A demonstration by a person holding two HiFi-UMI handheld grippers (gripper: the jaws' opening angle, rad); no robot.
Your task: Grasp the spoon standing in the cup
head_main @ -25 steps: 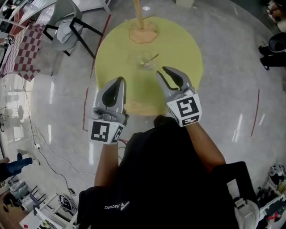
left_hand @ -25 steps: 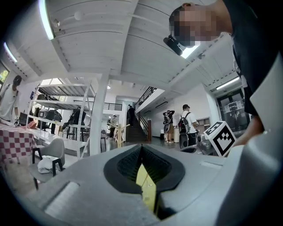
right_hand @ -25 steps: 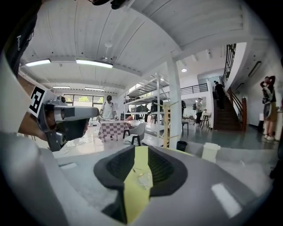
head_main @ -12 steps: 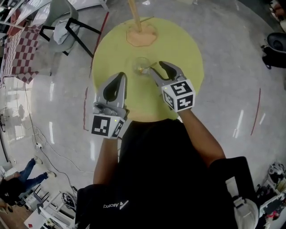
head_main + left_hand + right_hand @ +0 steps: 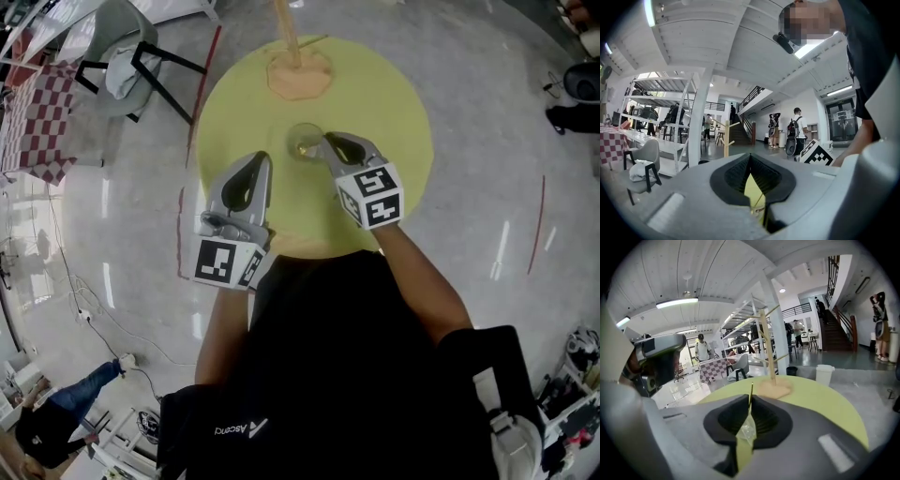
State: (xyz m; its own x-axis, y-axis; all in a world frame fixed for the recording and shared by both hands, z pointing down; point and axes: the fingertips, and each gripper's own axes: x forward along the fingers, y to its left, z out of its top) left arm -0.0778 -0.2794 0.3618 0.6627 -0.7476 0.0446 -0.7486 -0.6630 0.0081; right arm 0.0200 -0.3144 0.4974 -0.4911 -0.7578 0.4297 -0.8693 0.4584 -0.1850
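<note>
That spoon [image 5: 750, 391] is thin, stiff, light and slick. The right gripper [image 5: 749, 404] is closing on its upper handle mid-frame, and it looks pinched. The glass cup [image 5: 302, 141] would tip easily.

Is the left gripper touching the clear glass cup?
No, the left gripper hangs apart from the clear glass cup, with yellow table between.

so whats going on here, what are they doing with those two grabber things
A person holds a gripper in each hand over a round yellow table. The right gripper is at a clear cup, and its jaws are closing on the handle of the spoon standing in it. The left gripper hangs over the table beside it, jaws together, holding nothing.
</note>
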